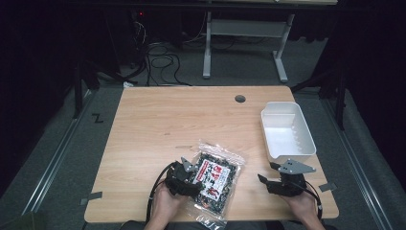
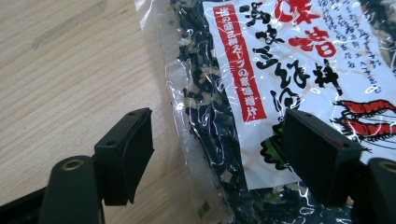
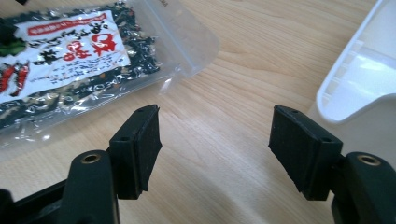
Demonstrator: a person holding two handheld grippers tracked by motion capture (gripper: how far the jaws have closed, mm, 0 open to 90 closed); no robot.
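A light wooden table (image 1: 158, 124) fills the middle of the high view. At centre right sits an empty white plastic bin (image 1: 287, 132), likely waiting to receive something. At lower centre lies a clear packet of dark dried seaweed (image 1: 216, 179) with a white and red label, flat on the wood. The left gripper (image 1: 184, 178) straddles the packet's left edge, jaws apart, seemingly ready to grasp. The right gripper (image 1: 282, 184) at lower right hovers with jaws wide apart over bare wood between packet and bin.

A clear plastic packet (image 1: 216, 180) of dark dried flakes, white-and-red label up, lies flat at the table's near edge.
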